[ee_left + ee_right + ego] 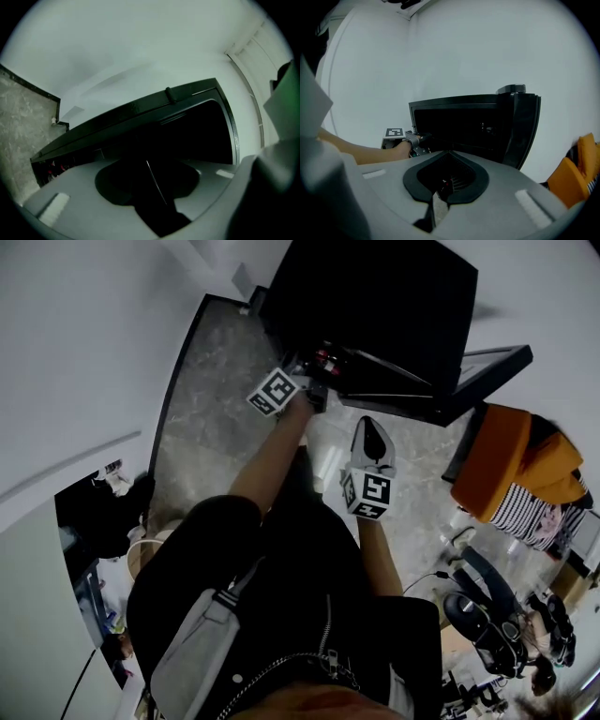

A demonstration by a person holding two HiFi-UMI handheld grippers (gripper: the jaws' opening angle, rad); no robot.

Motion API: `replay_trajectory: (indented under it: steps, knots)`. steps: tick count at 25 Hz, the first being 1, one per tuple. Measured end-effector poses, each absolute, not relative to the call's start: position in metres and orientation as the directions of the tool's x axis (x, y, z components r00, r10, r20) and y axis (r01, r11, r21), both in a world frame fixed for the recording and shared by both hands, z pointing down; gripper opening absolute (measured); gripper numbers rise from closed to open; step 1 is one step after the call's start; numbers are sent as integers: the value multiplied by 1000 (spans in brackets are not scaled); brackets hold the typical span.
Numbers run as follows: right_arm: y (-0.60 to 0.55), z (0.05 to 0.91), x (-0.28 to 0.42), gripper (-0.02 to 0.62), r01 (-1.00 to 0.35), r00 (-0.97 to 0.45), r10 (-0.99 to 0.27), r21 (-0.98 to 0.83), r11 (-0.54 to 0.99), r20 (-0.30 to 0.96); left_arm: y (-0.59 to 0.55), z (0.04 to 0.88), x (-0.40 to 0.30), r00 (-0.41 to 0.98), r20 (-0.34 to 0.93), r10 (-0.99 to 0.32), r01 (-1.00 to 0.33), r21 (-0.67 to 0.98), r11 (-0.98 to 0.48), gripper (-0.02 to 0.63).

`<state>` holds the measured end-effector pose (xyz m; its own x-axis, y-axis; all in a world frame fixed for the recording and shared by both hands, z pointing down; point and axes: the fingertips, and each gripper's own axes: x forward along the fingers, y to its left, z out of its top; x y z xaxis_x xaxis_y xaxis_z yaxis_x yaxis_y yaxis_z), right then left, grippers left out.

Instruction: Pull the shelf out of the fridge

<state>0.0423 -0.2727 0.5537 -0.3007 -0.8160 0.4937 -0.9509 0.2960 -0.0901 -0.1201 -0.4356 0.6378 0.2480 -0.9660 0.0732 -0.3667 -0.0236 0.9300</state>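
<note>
Orange fabric (502, 460) lies beside the black fridge's (375, 306) open door (487, 365).

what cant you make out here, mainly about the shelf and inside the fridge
- Shelf: not identifiable in any view. The inside of the fridge is too dark in the left gripper view and the right gripper view.
- Small red things at the fridge opening: too small in the head view to identify.
- Whether the left gripper touches anything: too small in the head view, too dark in its own view.
</note>
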Motion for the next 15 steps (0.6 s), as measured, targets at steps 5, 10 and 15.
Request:
replay_trajectory:
  steps: [5,10,15]
  knots:
    - [-271,556,44,2,-953,-291,-810,-84,290,510,-454,644,-125,224,42,-974,-222,975,-9,133]
    - [-268,557,49,2,-959,-272,-811,-75,273,519,-467,649,-127,193,29,-981,-116,993,6,133]
    - [-266,558,53,2,-967,-247,-815,-76,244,524,-474,652,-131,168,30,-985,-60,998,20,92]
